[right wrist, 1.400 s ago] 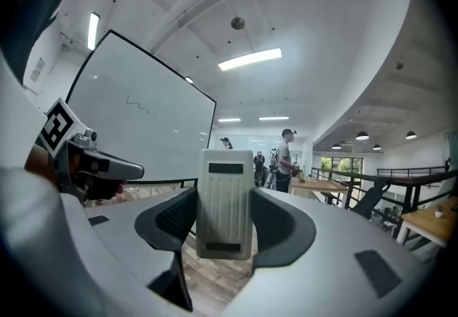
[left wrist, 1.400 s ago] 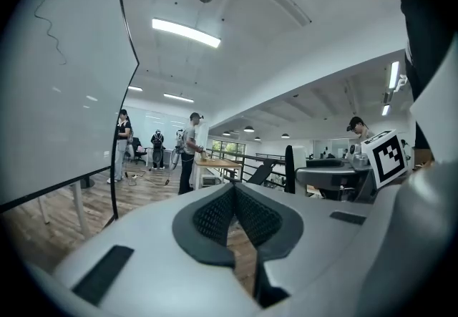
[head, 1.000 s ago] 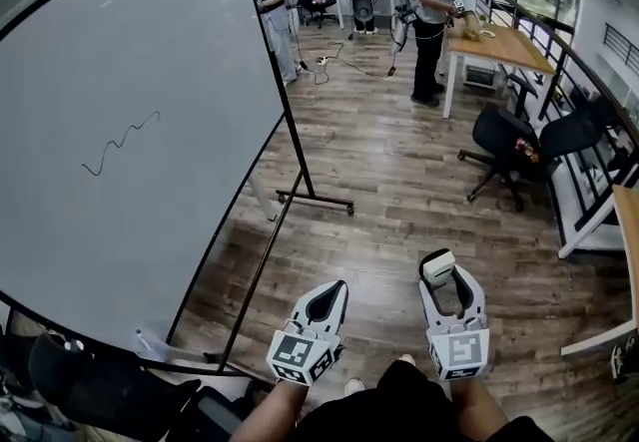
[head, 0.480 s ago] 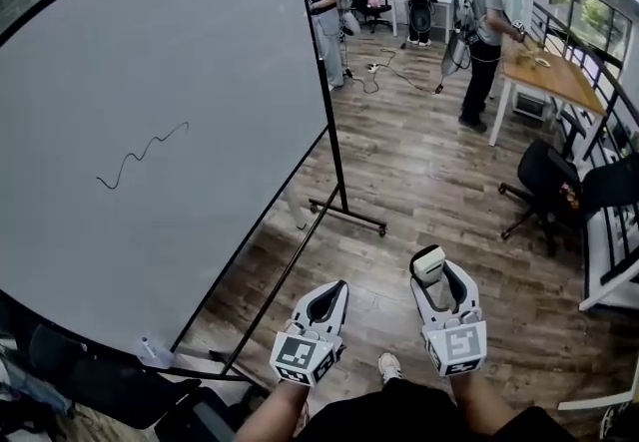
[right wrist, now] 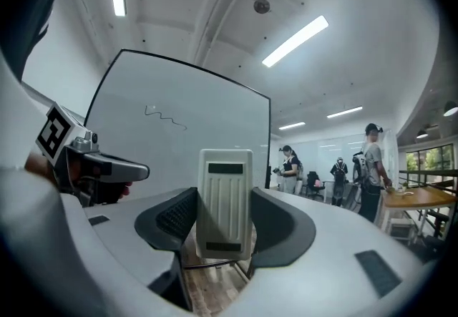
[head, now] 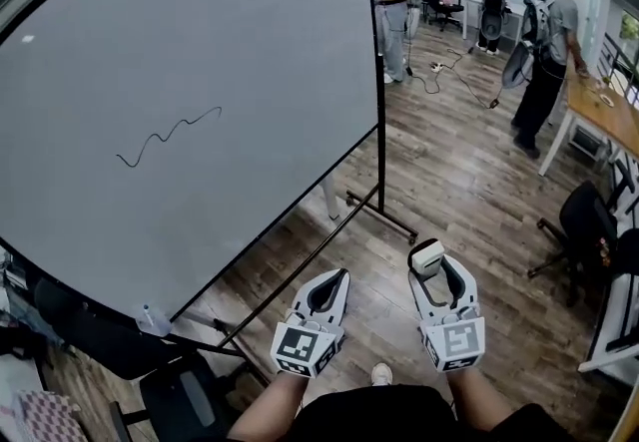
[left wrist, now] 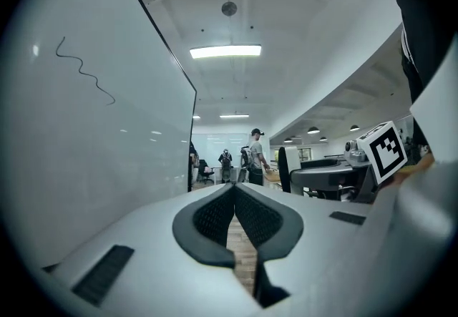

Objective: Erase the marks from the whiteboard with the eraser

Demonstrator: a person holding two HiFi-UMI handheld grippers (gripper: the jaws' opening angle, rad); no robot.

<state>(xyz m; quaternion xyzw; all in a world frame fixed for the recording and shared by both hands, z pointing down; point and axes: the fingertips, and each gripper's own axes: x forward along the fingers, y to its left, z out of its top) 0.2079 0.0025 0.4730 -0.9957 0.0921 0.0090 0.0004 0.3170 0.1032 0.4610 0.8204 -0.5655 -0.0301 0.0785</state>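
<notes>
A wood-plank floor runs underfoot. Nearest, the left gripper has its jaws pressed together on nothing. Beside it, the right gripper clamps the white eraser upright. Farther left, the whiteboard carries one wavy black mark, well apart from the eraser.

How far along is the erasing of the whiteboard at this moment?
Done: the eraser is already picked up, clamped in the right gripper. In hand: it is held low, apart from the whiteboard; the left gripper is shut and empty. Left: the wavy mark is whole, so all the wiping remains.
</notes>
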